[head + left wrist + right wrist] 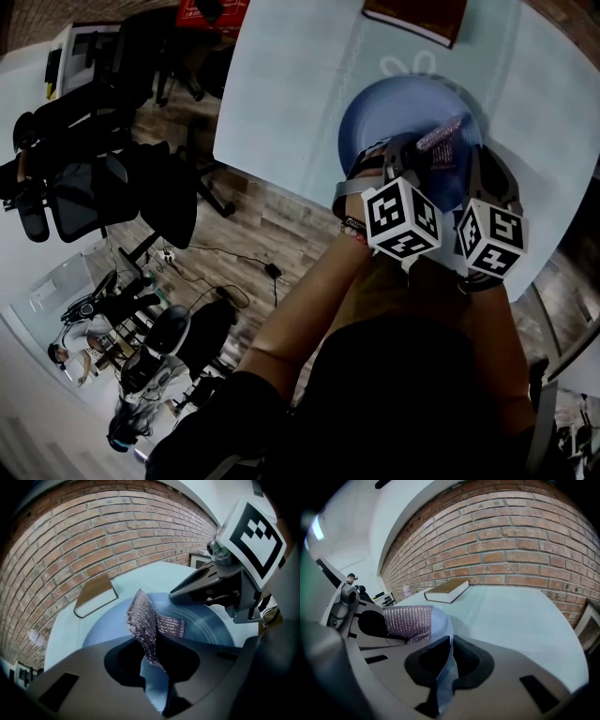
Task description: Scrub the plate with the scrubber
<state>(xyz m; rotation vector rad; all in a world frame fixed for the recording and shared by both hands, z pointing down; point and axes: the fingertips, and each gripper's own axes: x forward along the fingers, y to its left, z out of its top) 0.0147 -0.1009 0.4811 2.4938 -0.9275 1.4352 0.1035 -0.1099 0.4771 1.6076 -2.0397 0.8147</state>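
Brick wall (511, 541) at the back, wood floor (272, 225) with office chairs (94, 187) off to the left in the head view. We see a pale counter (300, 84) carrying the work. A closed book (417, 17) lies at its far edge, well apart from everything else.

The blue plate (394, 122) sits on the near part of the counter, straight ahead of both grippers. We can't tell whether it lies flat or is tipped up.

The right hand-held gripper (443, 667) is clamped on the plate's near rim, which runs edge-on between its jaws. We read that as the steadying grip.

The left hand-held gripper (151, 665) is closed narrow on the scrubber (145, 620), a silvery mesh pad. The pad stands up out of the jaws, its long axis pointing away from the gripper and over the plate's face. A folded flap seems to rest on the blue surface.

Key relation: the plate face lies ahead of and below the left gripper, just left of the right one. So the left is the working side. In our judgement scrubbing is set up, and the next stroke needs the pad pressed onto the face and swept across while the right keeps its hold.

Risk as we see it: the rim slipping from the right jaws.
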